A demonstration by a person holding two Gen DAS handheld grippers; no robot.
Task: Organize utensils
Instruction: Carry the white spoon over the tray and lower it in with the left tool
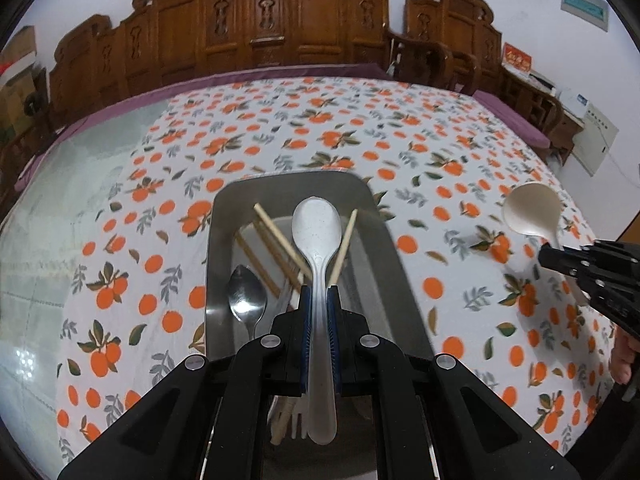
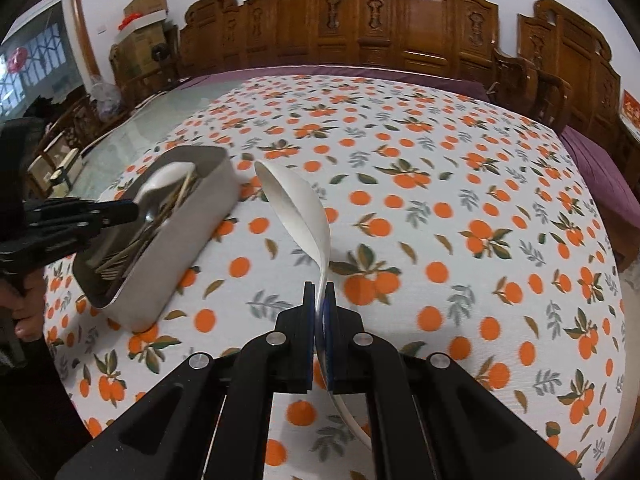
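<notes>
Clenched on a white spoon [image 1: 317,240], my left gripper [image 1: 319,294] hangs over the tray [image 1: 224,216]; right gripper [image 2: 319,290] grips a ladle [image 2: 294,208].

The metal tray [image 1: 218,240] already holds chopsticks [image 1: 276,240] and a metal spoon [image 1: 247,300], crowding its floor. Right of the tray, the orange-print tablecloth [image 2: 460,240] lies bare and open, up to the carved wooden chairs [image 2: 420,28] walling the far edge.

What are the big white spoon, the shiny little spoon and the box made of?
White spoon: probably plastic, matte, faintly speckled and slightly see-through at the handle. Small spoon: metal, likely steel, since its bowl mirrors the light. Box: looks like brushed metal, dull grey with a soft sheen, though coated plastic can't be ruled out.
</notes>
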